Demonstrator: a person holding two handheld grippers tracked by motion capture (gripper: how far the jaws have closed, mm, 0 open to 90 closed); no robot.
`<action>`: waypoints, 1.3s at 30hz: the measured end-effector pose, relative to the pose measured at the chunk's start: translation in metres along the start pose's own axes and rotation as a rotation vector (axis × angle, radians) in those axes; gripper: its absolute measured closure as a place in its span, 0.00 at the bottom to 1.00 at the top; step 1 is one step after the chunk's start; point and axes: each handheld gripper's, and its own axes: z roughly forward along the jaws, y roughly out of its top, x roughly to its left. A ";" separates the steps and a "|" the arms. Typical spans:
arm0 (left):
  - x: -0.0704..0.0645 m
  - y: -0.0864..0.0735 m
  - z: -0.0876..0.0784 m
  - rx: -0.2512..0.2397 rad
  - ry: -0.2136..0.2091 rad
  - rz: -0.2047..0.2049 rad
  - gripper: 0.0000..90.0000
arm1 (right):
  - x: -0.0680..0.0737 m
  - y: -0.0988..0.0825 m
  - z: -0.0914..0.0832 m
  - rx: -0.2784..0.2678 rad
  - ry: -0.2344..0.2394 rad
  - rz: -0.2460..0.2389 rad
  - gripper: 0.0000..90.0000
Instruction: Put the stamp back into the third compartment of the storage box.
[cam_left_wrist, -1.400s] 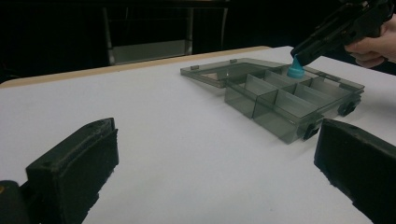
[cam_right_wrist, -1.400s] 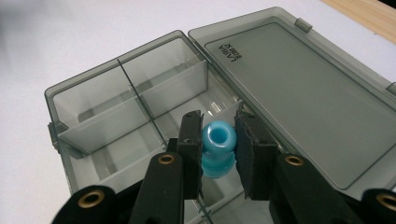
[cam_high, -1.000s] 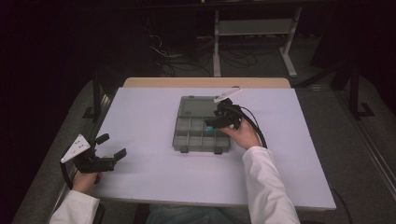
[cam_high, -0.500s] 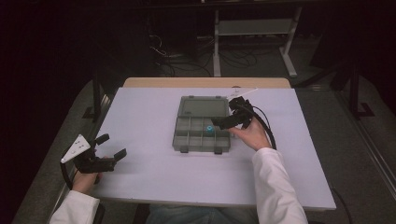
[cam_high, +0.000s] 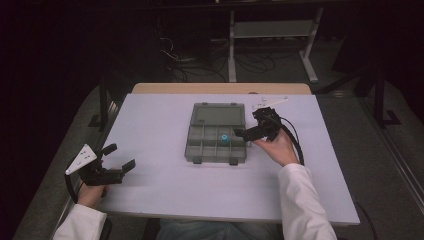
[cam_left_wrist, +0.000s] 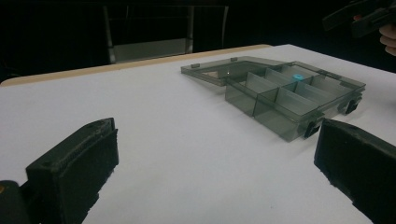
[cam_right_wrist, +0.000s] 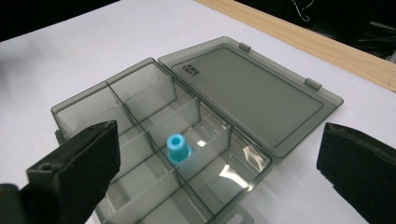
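Blue cap (cam_right_wrist: 178, 147): a small blue plastic piece with a round hollow top, standing upright in one compartment of the organiser box (cam_high: 200, 148); in the high view it sits just right of frame centre, in the box's upper row of compartments.
Handling of cap: judged light, rigid and smooth; likely to slip or tip if pinched off-centre. The best hold appears to be across its narrow upper neck, from above, since the dividers crowd its base.
Organiser box: grey translucent plastic, divided into several compartments; the others appear bare. Judged stiff but light, so it may slide on the worktop if pushed sideways.
Lid (cam_right_wrist: 247, 91): swung fully open and lying flat on the worktop, toward the top of the high view; hinged to the box along its long edge.
Right tool (cam_high: 248, 133): held above the right edge of the box, centre-right of the high view; jaws wide apart, nothing between them. In the right gripper view they frame the cap from above.
Left tool (cam_high: 121, 160): low on the worktop at the lower left of the high view, well apart from the box; jaws wide apart, gripping nothing.
Worktop (cam_high: 150, 125): pale, smooth sheet over a wooden edge.
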 end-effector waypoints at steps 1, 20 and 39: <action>0.000 0.000 0.000 -0.001 0.000 0.000 0.00 | -0.001 -0.003 -0.003 -0.010 -0.003 -0.008 0.00; -0.001 -0.001 0.000 0.002 0.001 0.001 0.00 | -0.005 -0.027 -0.027 -0.065 0.019 0.026 0.00; -0.001 -0.001 -0.001 0.017 0.004 0.011 0.00 | -0.013 -0.045 -0.052 -0.163 0.005 0.040 0.00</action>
